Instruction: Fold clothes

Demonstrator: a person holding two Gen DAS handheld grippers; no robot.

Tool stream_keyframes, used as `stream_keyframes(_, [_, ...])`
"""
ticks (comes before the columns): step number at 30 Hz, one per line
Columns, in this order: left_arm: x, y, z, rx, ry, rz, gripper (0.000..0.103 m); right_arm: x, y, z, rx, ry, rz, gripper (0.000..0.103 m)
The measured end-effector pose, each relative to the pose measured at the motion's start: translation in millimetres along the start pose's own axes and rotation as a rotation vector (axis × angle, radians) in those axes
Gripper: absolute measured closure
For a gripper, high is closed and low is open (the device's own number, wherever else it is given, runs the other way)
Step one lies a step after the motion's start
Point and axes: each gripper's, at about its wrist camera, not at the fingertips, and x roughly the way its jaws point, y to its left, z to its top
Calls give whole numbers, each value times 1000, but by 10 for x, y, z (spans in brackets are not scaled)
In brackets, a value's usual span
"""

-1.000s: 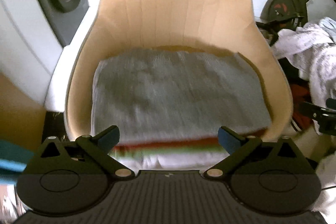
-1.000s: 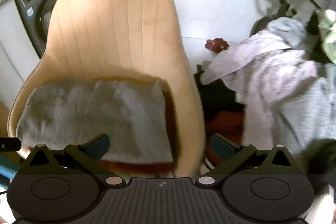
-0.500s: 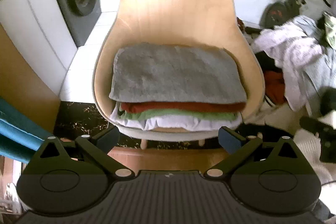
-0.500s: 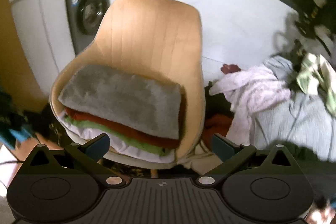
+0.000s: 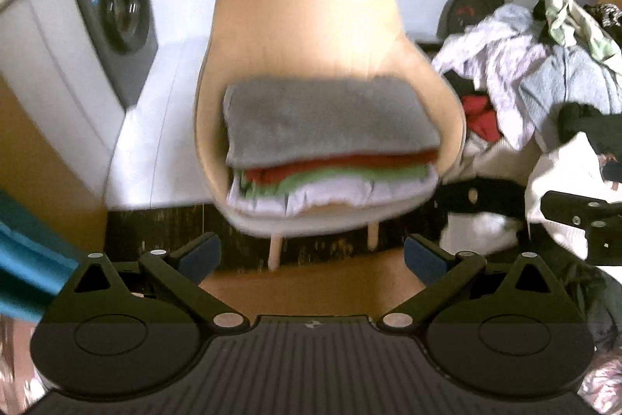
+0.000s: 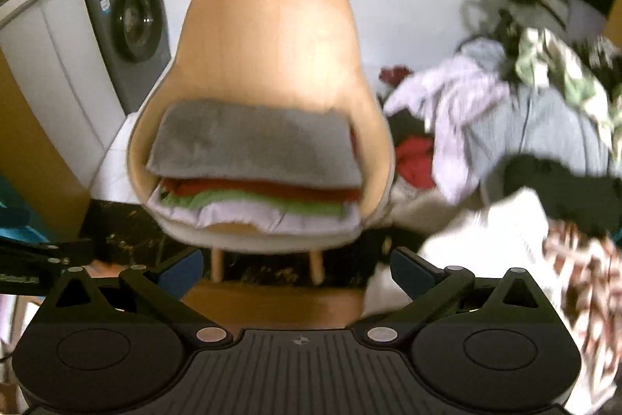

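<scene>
Both grippers, left (image 5: 313,255) and right (image 6: 297,269), gape empty; unfolded pile (image 6: 505,127) lies rightward, probably nearer the right.

Folded stack (image 5: 330,139) on chair (image 5: 307,26); left gripper (image 5: 311,255) jaws apart, empty.
</scene>
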Motion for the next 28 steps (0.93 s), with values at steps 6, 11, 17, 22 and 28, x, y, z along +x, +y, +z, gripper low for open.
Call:
stream_keyframes(6, [-159,38,-224,35,2,23,1,-189,83,-284,49,38,-13,1])
stream_keyframes(11, [-267,-24,-318,41,-10,31,1,-307,180,-341,12,17,-17,1])
stream_keyframes(17, [-410,-34,-351,-16,-44,86,1,-467,231,-268,-60,-47,-14,1])
stream_keyframes(22, [-500,-76,-316,-37,-73,139,1,-536,188,-253,-87,-75,6,1])
stream_keyframes(28, [-539,-110,-272,-71,-76,148,1,-574,87,-189,-81,-97,34,2])
